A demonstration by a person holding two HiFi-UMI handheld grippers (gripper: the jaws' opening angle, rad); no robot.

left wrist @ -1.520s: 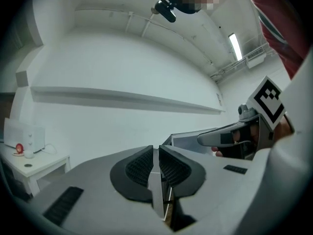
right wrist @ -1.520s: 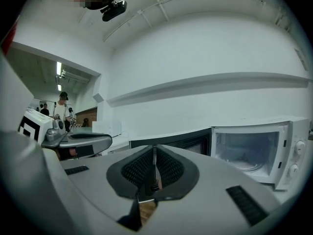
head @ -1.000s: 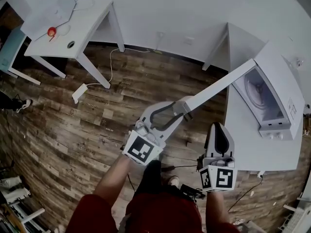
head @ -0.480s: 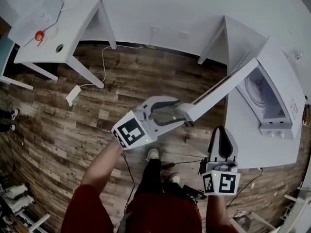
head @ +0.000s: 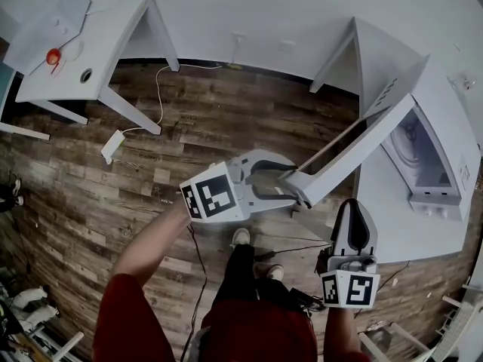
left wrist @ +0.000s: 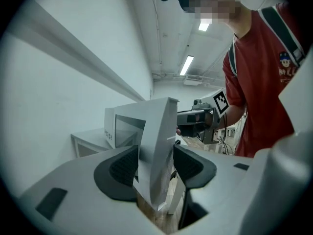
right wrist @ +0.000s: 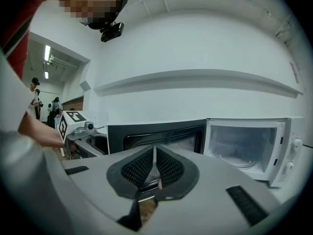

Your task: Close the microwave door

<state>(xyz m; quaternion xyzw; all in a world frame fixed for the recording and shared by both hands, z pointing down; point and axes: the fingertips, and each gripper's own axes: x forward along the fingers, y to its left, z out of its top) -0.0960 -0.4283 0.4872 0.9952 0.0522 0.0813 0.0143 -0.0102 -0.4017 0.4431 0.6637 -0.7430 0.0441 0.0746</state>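
Left gripper view: microwave door (left wrist: 159,131) edge stands between jaws of the left tool (left wrist: 155,166), just opened wide.

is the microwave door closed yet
No, the microwave door stands swung wide out from the microwave, leaving its inside exposed.

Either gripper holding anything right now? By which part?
Nothing held: left gripper jaws have just been opening, microwave door free edge between them, unclamped; right gripper shut, empty.
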